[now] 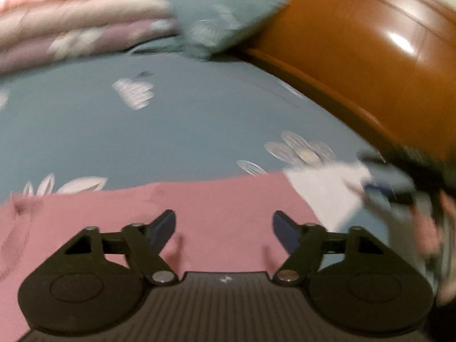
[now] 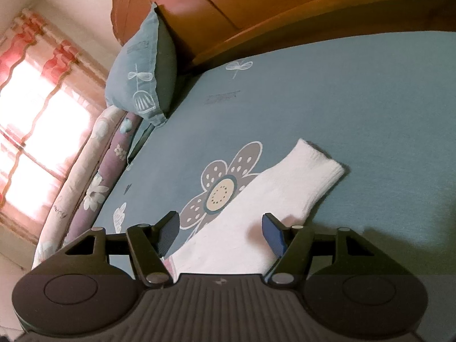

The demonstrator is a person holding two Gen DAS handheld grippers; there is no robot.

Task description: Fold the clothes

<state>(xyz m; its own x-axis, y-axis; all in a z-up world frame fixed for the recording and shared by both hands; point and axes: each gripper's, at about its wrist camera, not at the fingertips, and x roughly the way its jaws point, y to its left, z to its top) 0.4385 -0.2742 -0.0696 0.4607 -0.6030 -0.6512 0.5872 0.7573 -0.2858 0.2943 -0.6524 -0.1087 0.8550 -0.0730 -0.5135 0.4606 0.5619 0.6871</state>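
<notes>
A pink garment point(image 1: 199, 213) with a white sleeve point(image 1: 327, 191) lies flat on the blue-grey flowered bed sheet point(image 1: 185, 131). My left gripper point(image 1: 224, 223) hangs just above the pink cloth, open, with nothing between its fingers. In the right wrist view the white sleeve point(image 2: 270, 199) runs away from me and ends in a ribbed cuff point(image 2: 319, 162). My right gripper point(image 2: 221, 223) stands open over the sleeve's near part, and its pads do not press on the cloth. A blurred shape at the right edge of the left wrist view is the right gripper point(image 1: 390, 188) at the sleeve.
A blue pillow point(image 2: 136, 79) leans on the brown wooden headboard point(image 2: 256, 5). Rolled pink and purple quilts point(image 2: 94, 176) lie along the bed's far side under a bright curtained window point(image 2: 34, 114). The wooden bed frame point(image 1: 356, 57) borders the sheet on the right.
</notes>
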